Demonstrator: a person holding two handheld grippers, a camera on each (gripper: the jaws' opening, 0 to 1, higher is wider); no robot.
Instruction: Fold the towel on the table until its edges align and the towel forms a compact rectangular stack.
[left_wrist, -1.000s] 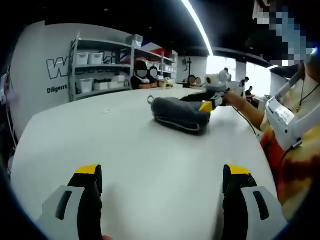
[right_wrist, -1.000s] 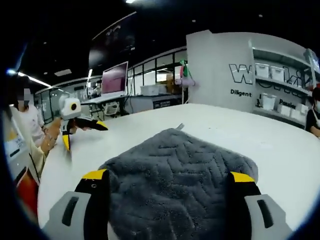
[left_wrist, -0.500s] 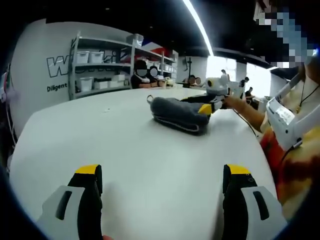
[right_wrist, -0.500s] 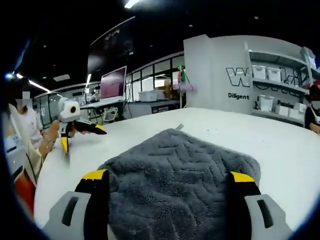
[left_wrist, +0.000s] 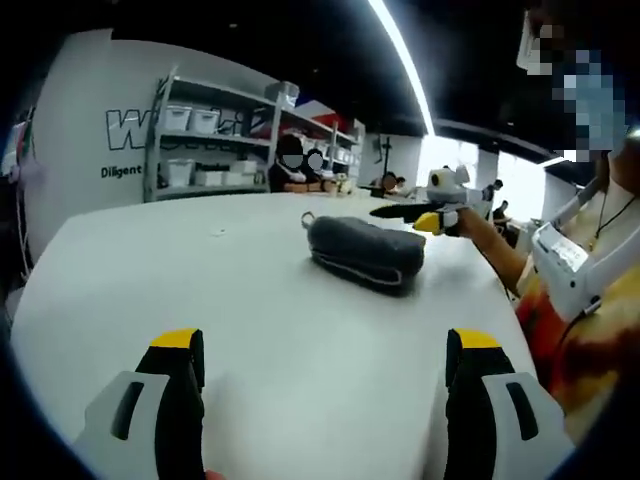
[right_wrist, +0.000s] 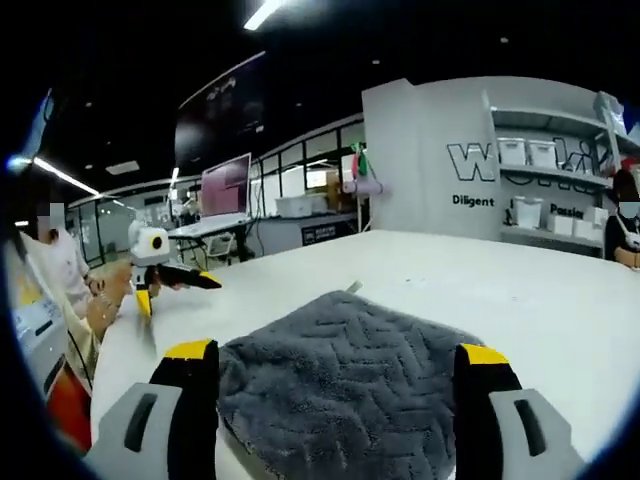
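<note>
A grey towel (left_wrist: 362, 252), folded into a thick compact stack with a small loop at its far end, lies on the white table (left_wrist: 200, 280). My left gripper (left_wrist: 325, 352) hovers open over bare table well short of it, nothing between its jaws. My right gripper (left_wrist: 415, 215), held in a hand, hangs just above and beyond the towel's right end, apart from it. In the right gripper view the herringbone-textured towel (right_wrist: 340, 370) lies flat in front of my right gripper (right_wrist: 335, 355), whose jaws stand wide open. The left gripper (right_wrist: 172, 290) shows at the table's left side.
The person's torso (left_wrist: 575, 300) stands at the table's right edge. Shelves with white bins (left_wrist: 200, 150) line the back wall, and other people sit beyond the table's far edge. A monitor (right_wrist: 228, 165) stands on a desk further off.
My right gripper has pulled up and back off the towel's end, which it was touching before. The towel now sits farther ahead of its jaws. The towel itself has not moved.
</note>
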